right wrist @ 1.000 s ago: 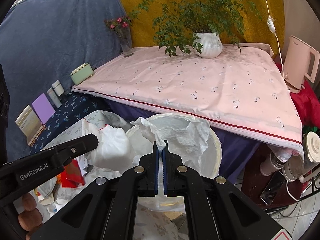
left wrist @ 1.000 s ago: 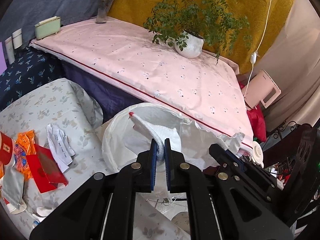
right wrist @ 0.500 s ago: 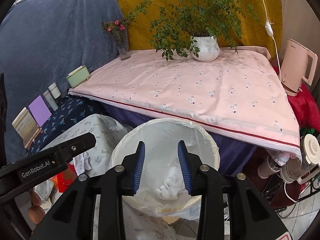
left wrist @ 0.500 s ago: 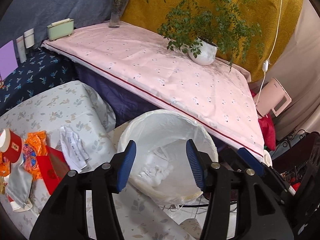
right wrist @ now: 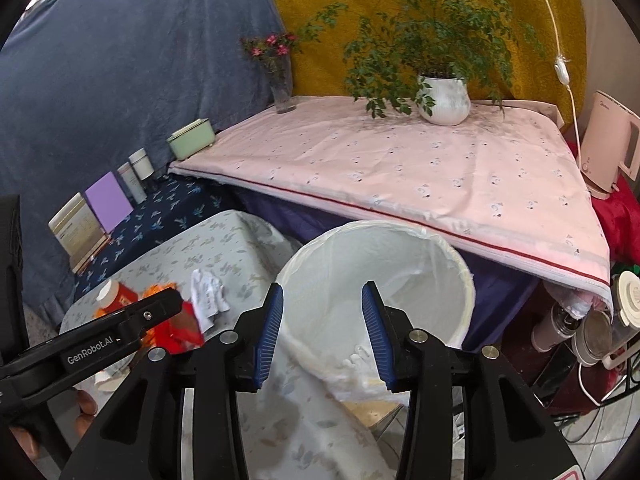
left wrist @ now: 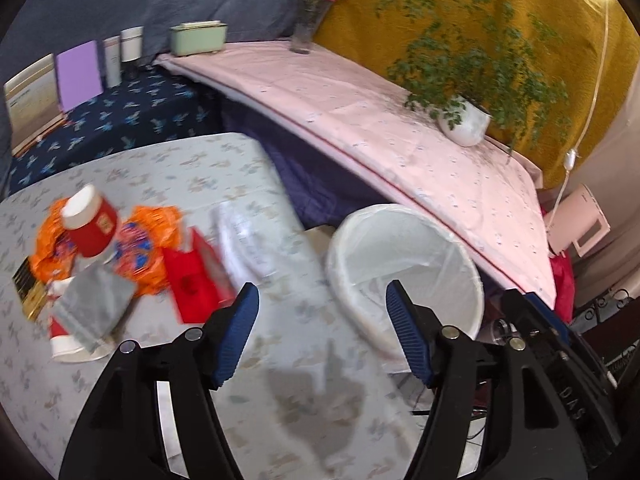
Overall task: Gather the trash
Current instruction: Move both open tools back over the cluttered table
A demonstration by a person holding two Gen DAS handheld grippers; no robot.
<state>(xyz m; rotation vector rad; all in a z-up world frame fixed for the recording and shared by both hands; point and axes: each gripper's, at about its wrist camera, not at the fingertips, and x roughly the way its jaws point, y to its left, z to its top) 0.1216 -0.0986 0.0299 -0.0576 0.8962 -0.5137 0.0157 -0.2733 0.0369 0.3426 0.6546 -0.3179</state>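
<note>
Two empty tools over a half-cleared surface: the left hand-held gripper (left wrist: pixel 322 332) has its blue-padded jaws spread wide with nothing between them, having just been opening, while the right hand-held gripper (right wrist: pixel 322 330) stands partly open and equally empty above the white-lined bin (right wrist: pixel 466 280), its jaws likewise just parted. The step in hand appears to be the return for another piece after a drop, since crumpled white scraps (right wrist: pixel 356 358) lie at the bottom of the liner. Just beyond the left tool's pads, on the leaf-patterned surface (left wrist: pixel 320 412), the remaining litter waits well apart from the bin: a red carton (left wrist: pixel 192 284), a creased white paper (left wrist: pixel 244 240), a grey pouch (left wrist: pixel 94 304), orange wrappers (left wrist: pixel 144 248) and a red cup with a white rim (left wrist: pixel 90 222). The next move likely calls for swinging the left tool toward the red carton or the paper, squaring the jaws over one edge and closing before carrying it back to the bin. The only lettering clearly readable is "GenRobot.AI" on the left tool's body in the right wrist view, and "DAS" on the dark housing at the lower right of the left wrist view; the cup's label is too blurred to read. Farther back, a potted plant (right wrist: pixel 444 96) stands on a pink cloth (right wrist: pixel 420 168).
</note>
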